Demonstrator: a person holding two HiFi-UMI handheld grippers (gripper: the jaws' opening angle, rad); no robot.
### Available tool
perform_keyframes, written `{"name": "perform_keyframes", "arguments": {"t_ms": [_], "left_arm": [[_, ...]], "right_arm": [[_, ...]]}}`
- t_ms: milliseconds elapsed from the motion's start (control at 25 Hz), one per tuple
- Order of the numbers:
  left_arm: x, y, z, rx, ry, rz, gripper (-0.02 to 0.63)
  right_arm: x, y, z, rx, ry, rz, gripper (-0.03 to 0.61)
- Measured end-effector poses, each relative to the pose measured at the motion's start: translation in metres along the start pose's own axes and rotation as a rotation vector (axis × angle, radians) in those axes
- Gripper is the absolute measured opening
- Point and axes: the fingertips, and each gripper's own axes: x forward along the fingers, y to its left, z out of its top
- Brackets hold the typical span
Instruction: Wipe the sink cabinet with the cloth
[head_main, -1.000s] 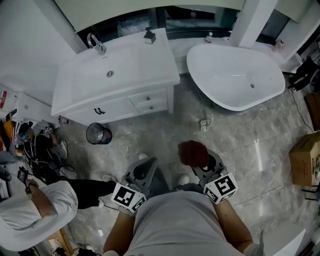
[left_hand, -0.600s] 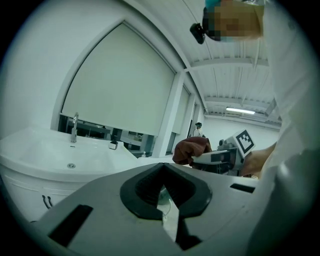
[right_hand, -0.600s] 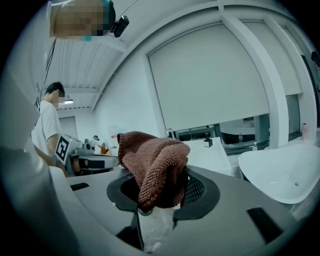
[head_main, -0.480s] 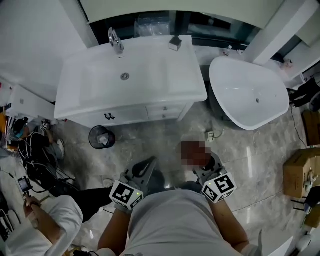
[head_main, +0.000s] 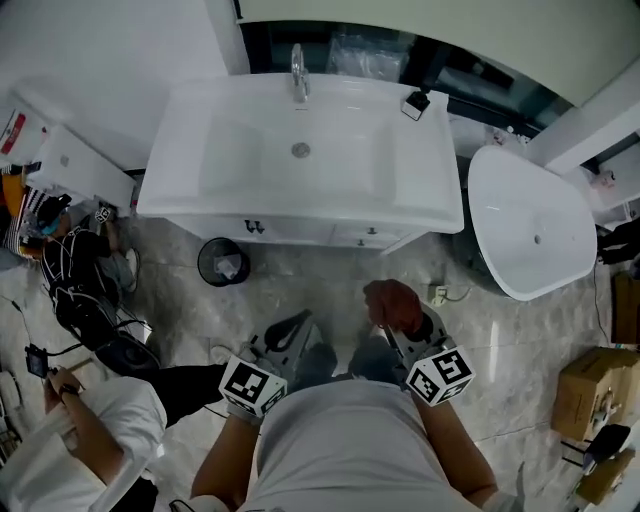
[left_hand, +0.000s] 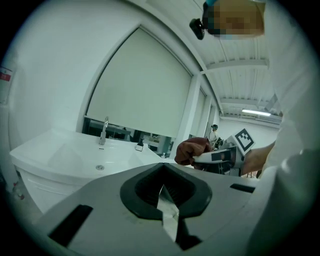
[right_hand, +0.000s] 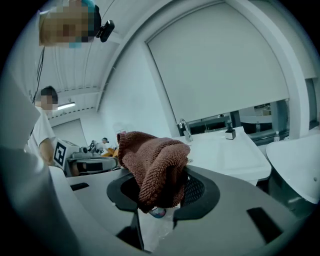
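Head view: the sink cabinet (head_main: 330, 232) stands at 12 o'clock against the wall, white, with a basin top and a chrome faucet (head_main: 298, 70) at its back edge. A small dark-topped item (head_main: 414, 100) sits on the rim toward 1 o'clock. The right gripper (head_main: 408, 328) is held low in front of the person's torso. Its jaws are clamped on the cloth (head_main: 393, 303), a reddish-brown terry bundle that bulges up over the fingertips. In the right gripper view, the cloth (right_hand: 155, 165) is folded over and pinched in the right gripper (right_hand: 160, 200), with the cabinet top behind it at 1 o'clock. The cloth is well apart from the cabinet and touches nothing but the gripper. The left gripper (head_main: 290, 328) is just beside the right one, at its 9 o'clock. In its own view, the left gripper (left_hand: 167, 200) has its jaws drawn together to a thin sliver, with nothing between them. A black waste bin (head_main: 223, 262) stands on the grey tiled floor (head_main: 330, 285) near the cabinet front, at 11 o'clock of the left gripper. A white bathtub (head_main: 530, 230) is at 2 o'clock. A cardboard box (head_main: 590, 385) is at 3 o'clock. A second person in a white sleeve (head_main: 70, 440) is at 8 o'clock.
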Motion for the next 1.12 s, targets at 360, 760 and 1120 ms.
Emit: {"name": "perform_keyframes", "arguments": {"t_ms": [360,760,1120], "left_arm": [[-0.007,0.038,-0.006,-0.047,-0.040,0.235,0.011],[-0.033,0.077,-0.032,-0.139,-0.072,0.502,0.011],[-0.054,0.109,-0.114,-0.279,-0.130,0.665,0.011]], "right_arm": [[0.060,-0.004,-0.005,-0.008,0.100,0.159,0.150],[0.135,0.003,-0.061,0.028,0.264,0.334,0.150],[0.193,-0.017,-0.145,0.091,0.381,0.334,0.150]]}}
